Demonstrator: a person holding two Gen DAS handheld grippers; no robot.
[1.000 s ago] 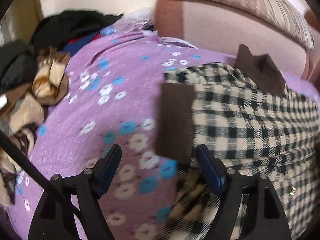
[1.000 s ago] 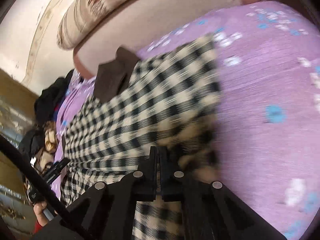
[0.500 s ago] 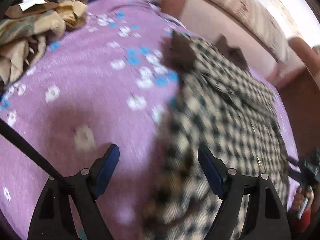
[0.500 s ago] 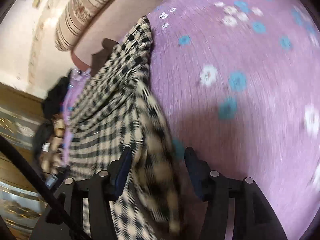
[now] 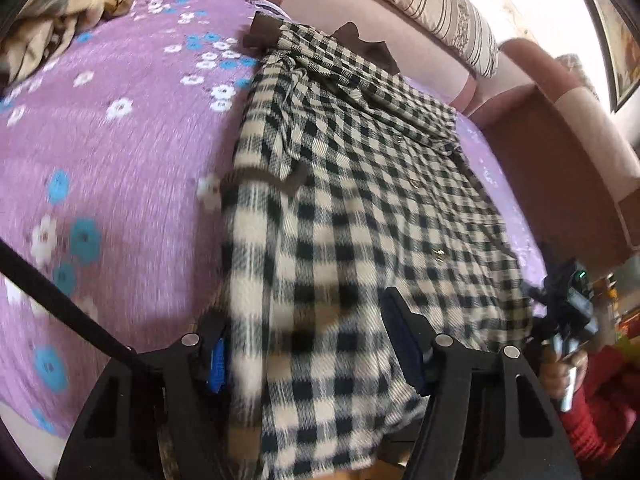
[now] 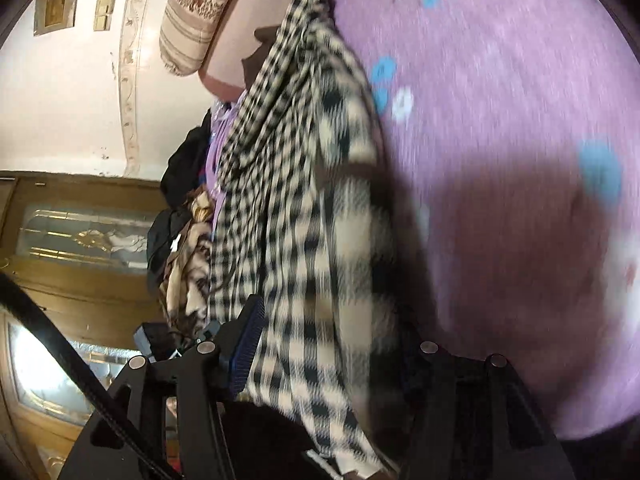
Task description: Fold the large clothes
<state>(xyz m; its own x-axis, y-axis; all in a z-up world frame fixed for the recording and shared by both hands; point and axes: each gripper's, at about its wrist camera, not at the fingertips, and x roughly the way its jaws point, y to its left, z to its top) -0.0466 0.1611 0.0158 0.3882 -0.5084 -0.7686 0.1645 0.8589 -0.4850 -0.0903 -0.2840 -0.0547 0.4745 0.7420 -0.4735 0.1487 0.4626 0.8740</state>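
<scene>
A black-and-cream checked coat [image 5: 360, 184] with brown collar and cuff trim lies lengthwise on the purple flowered bedspread [image 5: 120, 152], both sleeves folded in over its body. My left gripper [image 5: 308, 344] is open, its fingers either side of the coat's near hem. My right gripper [image 6: 328, 340] is open too, with the coat's [image 6: 304, 200] hem edge lying between its fingers. The right gripper also shows in the left wrist view [image 5: 568, 312], beyond the coat's right side.
A pile of dark and tan clothes [image 5: 60, 12] lies at the bed's far left. A pink headboard [image 5: 360, 4] with a striped bolster [image 5: 432, 4] runs along the far edge. A wooden cabinet [image 6: 60, 240] stands beside the bed.
Both grippers have pulled back from the upper coat to its near hem. The right gripper, shut on the coat a second ago, has opened and let go.
</scene>
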